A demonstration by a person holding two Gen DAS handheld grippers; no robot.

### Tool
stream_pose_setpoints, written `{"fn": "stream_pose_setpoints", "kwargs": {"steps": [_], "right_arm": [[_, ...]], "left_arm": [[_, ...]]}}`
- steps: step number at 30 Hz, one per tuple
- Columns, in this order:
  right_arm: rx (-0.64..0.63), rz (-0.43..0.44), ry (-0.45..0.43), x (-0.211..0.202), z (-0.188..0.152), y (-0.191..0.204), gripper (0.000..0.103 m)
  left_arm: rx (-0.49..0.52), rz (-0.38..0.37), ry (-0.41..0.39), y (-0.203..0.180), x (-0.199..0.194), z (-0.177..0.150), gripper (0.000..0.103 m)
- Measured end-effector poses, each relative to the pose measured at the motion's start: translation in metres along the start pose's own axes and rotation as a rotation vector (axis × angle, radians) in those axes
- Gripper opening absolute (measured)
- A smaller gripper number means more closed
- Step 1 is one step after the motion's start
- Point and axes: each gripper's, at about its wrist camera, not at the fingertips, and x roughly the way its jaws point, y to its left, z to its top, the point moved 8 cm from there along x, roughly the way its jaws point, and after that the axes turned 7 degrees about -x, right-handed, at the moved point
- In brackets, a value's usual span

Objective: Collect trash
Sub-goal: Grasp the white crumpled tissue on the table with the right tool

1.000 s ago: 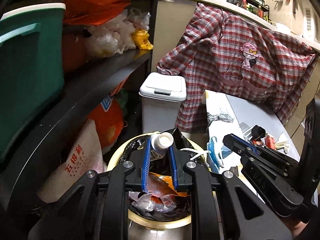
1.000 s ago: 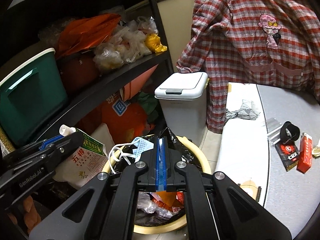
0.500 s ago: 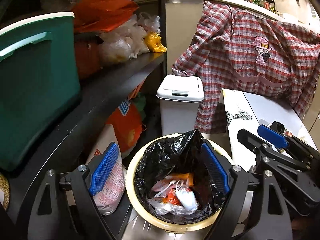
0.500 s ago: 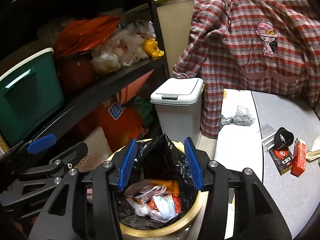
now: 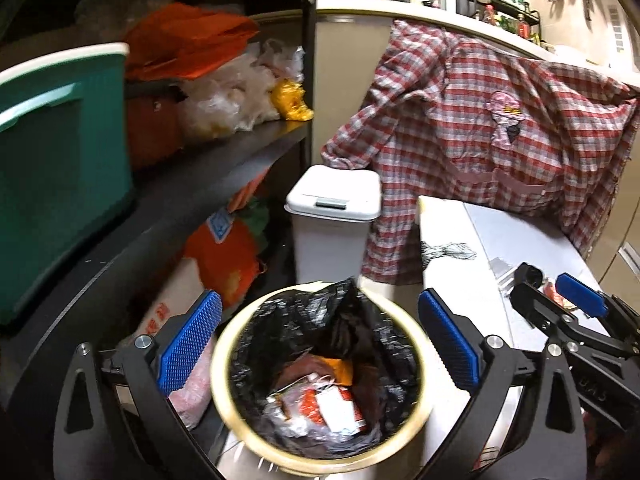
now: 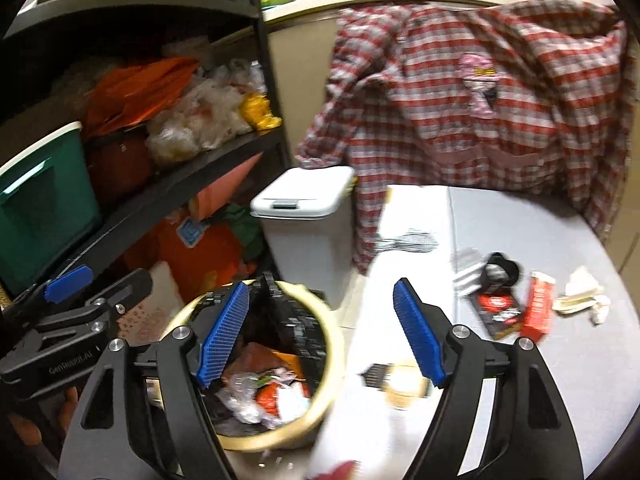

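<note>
Black shelving unit (image 5: 224,160) fills the left side, stacked with a green storage bin (image 5: 60,184), orange bags (image 5: 188,40) and clear plastic bags (image 5: 236,96); more orange sacks on the lower shelf. Plaid shirt (image 5: 480,152) hangs over a counter edge at the back right. Grey table (image 6: 540,280) to the right with a white sheet (image 6: 408,248) along its left edge. White lidded bin (image 5: 332,220) stands on the floor between shelf and table, lid closed.

Round cream trash can (image 5: 224,384) with a black liner (image 5: 360,320) sits in front of the white bin, just beside the table's left edge. Trash (image 5: 320,396) lies inside at the bottom: wrappers, crumpled plastic, red-and-white packaging, blurred.

Left gripper (image 5: 320,360) hangs above the can, blue pads spread wide either side of the rim, jaws opening, nothing pinched between them. Right gripper (image 6: 324,340) is to its right, over the can's right rim and table edge, jaws also opening, spread, empty.

Small items left on the table, well apart from the can: black packet (image 6: 496,308), red box (image 6: 538,308), black round object (image 6: 500,270), crumpled white paper (image 6: 580,292). Motion blur in the right wrist view.
</note>
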Motion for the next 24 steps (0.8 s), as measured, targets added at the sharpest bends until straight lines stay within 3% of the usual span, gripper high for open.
{"fn": "stream_pose_setpoints", "kwargs": {"steps": [18, 24], "right_arm": [[0.270, -0.497, 0.034, -0.051, -0.058, -0.247, 0.074], [0.378, -0.561, 0.032, -0.049, -0.079, -0.312, 0.074]], "left_arm": [[0.090, -0.190, 0.017, -0.143, 0.005, -0.018, 0.095], [0.097, -0.216, 0.005, -0.169, 0.017, -0.011, 0.095]]}}
